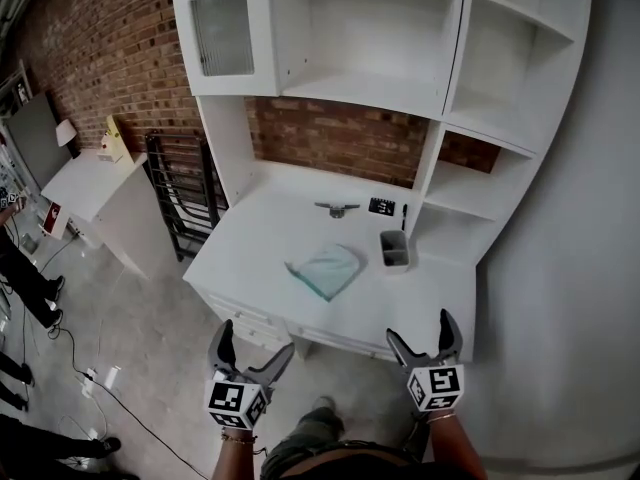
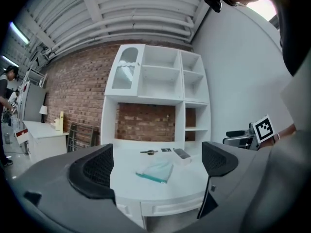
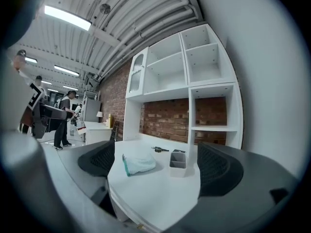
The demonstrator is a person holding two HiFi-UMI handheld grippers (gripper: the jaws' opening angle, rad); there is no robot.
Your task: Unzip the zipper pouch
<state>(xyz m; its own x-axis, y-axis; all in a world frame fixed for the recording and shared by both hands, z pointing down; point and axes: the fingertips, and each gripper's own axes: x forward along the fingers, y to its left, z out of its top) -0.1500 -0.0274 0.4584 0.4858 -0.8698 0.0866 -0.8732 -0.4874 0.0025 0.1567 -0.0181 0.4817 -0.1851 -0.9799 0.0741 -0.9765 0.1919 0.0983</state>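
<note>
Zipper pouch (image 1: 325,270) lies flat mid-desk on the white desk (image 1: 250,253), a bit right of centre and well short of both my grippers. The grey bin (image 1: 395,249) sits just beside it on the right, not touching.

Left gripper (image 1: 254,343): jaws wide apart, nothing between them. Right gripper (image 1: 420,328): same, wide and empty. Both are held off the desk's front edge.

Risks from here:
- The pouch is loose on a smooth top. If I tug the slider without pinning the other end, I expect the whole thing to skate.
- It looks like soft fabric, so a shallow pinch may bunch cloth instead of catching the pull.
- I can't make out the slider in any view, so I could start at the wrong end.
- The bin is close, and a right-side sweep could knock it.

Orientation: the pouch sits skewed to the desk front, one corner pointing at me. The teal band, likely the zipper edge, faces near-left. Its long axis runs diagonally, far-left to near-right.
</note>
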